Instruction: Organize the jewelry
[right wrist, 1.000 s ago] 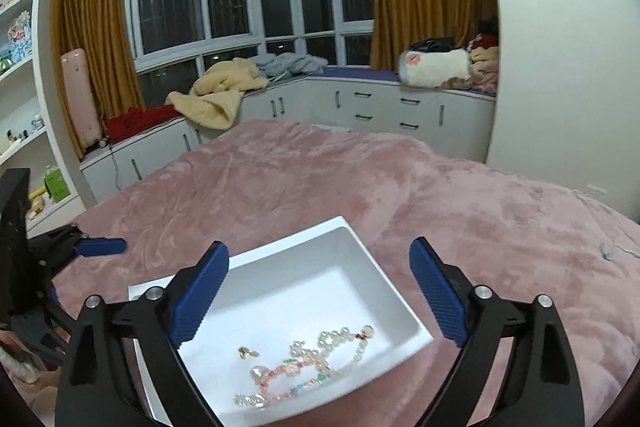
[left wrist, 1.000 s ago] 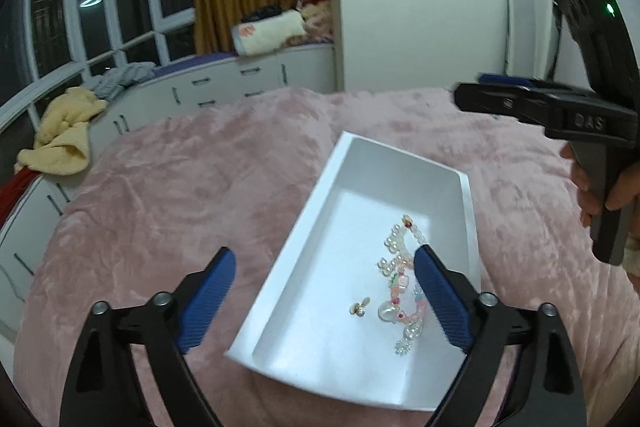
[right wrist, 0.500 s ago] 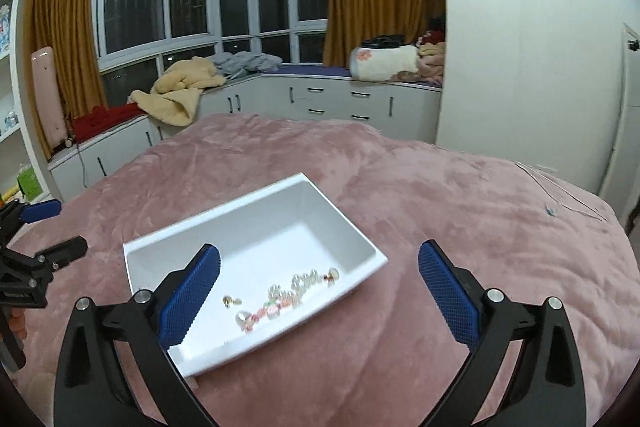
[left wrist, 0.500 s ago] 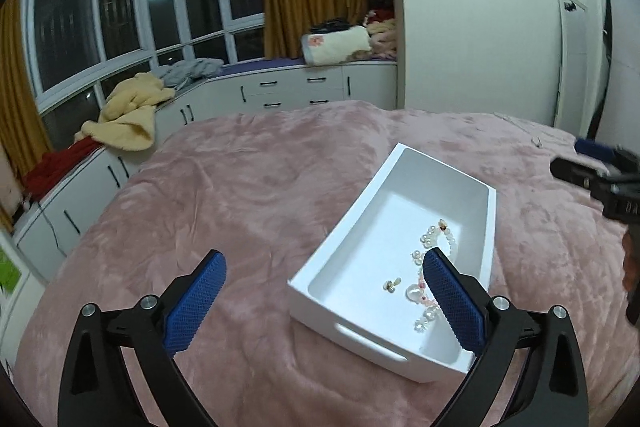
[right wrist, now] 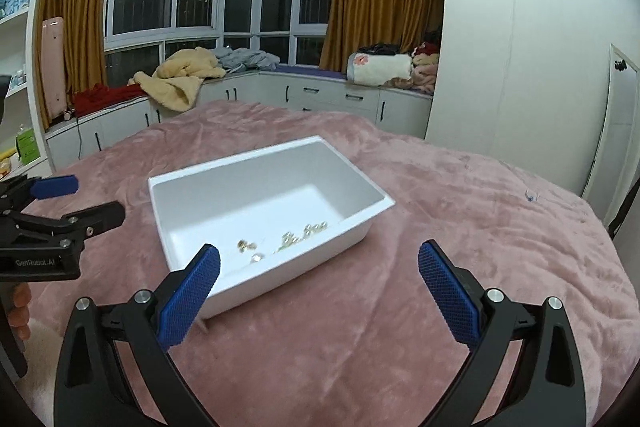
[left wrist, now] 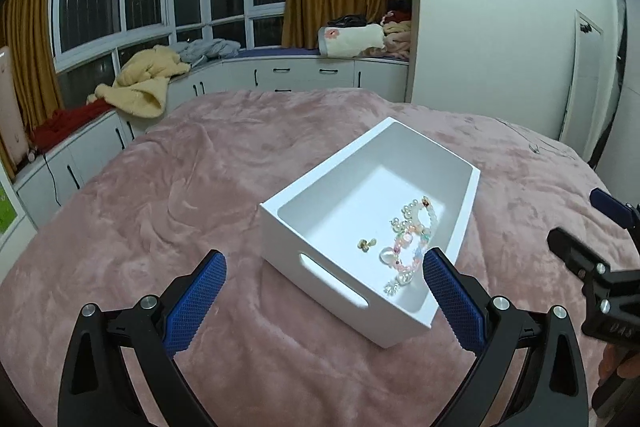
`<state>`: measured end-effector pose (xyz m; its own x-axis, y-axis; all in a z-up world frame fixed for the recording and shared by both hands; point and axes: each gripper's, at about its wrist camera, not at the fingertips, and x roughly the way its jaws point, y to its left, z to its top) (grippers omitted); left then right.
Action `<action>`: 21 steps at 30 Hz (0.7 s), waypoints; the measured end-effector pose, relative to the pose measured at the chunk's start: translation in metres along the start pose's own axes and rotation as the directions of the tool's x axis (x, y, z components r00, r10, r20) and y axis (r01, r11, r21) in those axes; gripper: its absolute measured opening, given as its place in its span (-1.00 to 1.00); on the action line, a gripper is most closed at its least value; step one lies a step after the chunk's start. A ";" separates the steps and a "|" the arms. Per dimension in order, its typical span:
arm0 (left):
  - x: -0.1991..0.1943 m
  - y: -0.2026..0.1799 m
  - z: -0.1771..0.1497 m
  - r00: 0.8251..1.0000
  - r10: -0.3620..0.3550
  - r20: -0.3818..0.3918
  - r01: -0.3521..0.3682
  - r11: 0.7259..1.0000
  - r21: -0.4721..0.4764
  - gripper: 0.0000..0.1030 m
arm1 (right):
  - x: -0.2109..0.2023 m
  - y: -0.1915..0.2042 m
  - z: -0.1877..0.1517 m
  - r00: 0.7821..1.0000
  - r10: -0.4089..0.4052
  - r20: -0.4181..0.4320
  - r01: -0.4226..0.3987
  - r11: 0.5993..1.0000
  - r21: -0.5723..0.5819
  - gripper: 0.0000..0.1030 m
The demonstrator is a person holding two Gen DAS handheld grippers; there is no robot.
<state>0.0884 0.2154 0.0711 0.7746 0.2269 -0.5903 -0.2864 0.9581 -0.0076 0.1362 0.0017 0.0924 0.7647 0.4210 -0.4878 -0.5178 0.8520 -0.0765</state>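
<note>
White box (left wrist: 304,203) sitting on pink bedspread (left wrist: 160,211), holding beaded bracelet (left wrist: 412,243) against its right-hand wall and small gold earring (left wrist: 367,244) just left of it on the box floor. Left gripper (left wrist: 324,291) above the bedspread just short of the box's handle-slot end, jaws spread wide and empty, its right blue pad overlapping the box's near corner in view. Right gripper (right wrist: 318,283) likewise wide apart and empty, near the box's long side, with the jewelry visible only as small blurred specks (right wrist: 288,241) from that view.
</note>
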 end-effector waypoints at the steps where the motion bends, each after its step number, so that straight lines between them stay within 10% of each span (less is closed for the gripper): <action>1: -0.003 -0.002 -0.002 1.000 -0.004 0.005 0.004 1.000 0.007 0.93 | 0.000 0.001 -0.002 1.000 0.008 -0.005 -0.008 1.000 0.007 0.91; 21: -0.012 -0.015 -0.022 0.999 -0.016 0.035 0.015 0.999 0.029 0.93 | -0.006 0.011 -0.026 0.999 0.039 -0.033 -0.038 0.999 0.030 0.91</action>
<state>0.0715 0.1948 0.0607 0.7986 0.2173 -0.5613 -0.2582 0.9661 0.0067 0.1155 0.0005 0.0720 0.7311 0.4434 -0.5185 -0.5347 0.8444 -0.0318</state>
